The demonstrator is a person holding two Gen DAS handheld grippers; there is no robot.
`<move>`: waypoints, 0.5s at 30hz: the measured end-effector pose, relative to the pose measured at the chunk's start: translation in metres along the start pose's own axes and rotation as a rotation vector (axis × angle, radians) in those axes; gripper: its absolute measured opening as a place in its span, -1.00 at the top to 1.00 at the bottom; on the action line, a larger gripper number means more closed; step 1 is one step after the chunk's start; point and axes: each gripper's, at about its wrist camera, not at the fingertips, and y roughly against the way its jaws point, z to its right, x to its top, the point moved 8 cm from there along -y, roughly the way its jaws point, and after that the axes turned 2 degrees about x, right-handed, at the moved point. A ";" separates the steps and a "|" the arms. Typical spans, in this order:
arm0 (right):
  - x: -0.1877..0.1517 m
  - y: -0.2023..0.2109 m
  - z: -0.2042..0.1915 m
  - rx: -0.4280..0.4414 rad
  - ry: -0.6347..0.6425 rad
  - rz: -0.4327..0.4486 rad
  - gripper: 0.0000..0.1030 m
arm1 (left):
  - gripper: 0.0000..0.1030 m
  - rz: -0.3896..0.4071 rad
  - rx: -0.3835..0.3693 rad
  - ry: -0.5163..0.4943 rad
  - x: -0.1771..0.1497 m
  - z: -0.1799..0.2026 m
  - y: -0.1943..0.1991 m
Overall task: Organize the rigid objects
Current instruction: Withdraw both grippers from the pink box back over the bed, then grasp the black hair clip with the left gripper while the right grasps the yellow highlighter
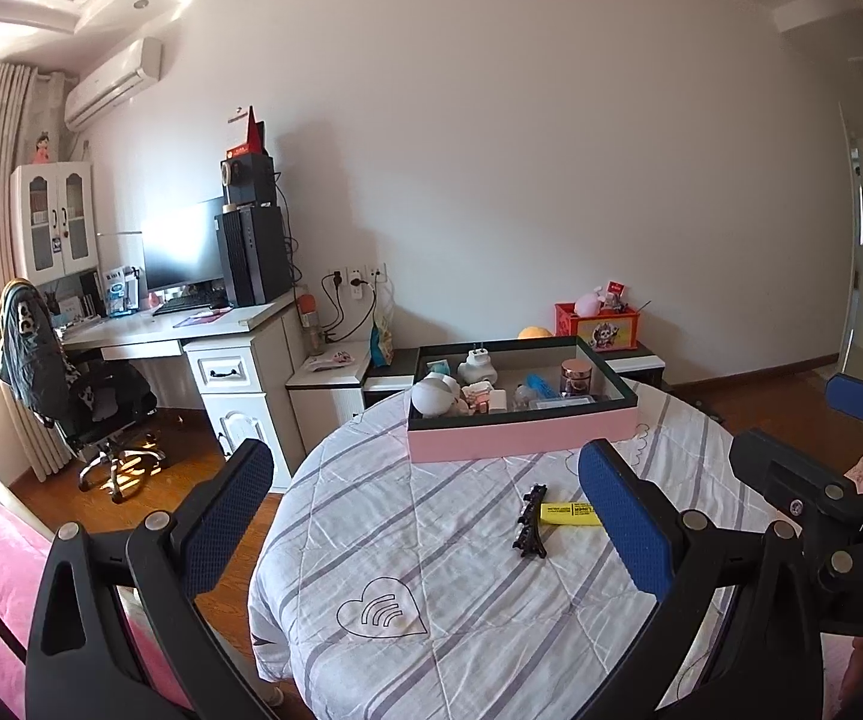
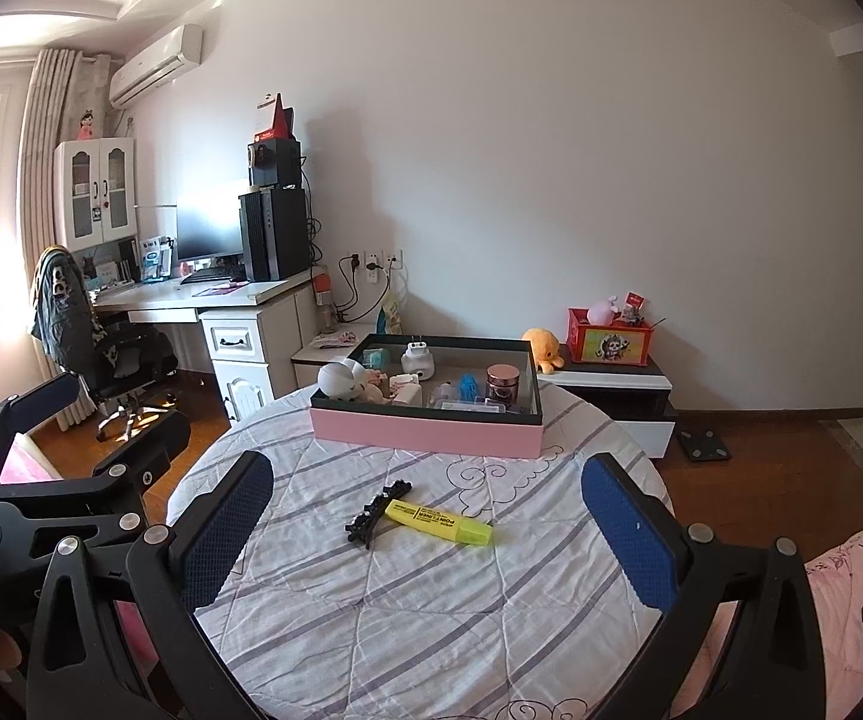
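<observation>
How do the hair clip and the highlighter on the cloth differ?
The hair clip is black and toothed; the highlighter is yellow, smooth and printed. The hair clip looks slimmer, the highlighter blockier. Both lie flat on the striped cloth, ends together, outside the pink box.

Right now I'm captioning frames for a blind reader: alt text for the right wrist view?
An open tool hovers over a round, striped-cloth table where a yellow highlighter touches a black hair clip. Behind them sits a pink box of small items.
</observation>
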 end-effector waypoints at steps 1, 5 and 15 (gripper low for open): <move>-0.002 -0.004 0.003 0.000 -0.004 -0.008 -1.00 | -1.00 -0.008 -0.002 -0.007 -0.001 0.002 -0.004; -0.009 -0.019 0.013 -0.003 -0.017 -0.040 -1.00 | -1.00 -0.041 -0.009 -0.033 -0.007 0.012 -0.023; -0.053 -0.085 0.036 -0.001 -0.045 -0.202 -1.00 | -1.00 -0.247 -0.070 -0.057 -0.059 0.035 -0.096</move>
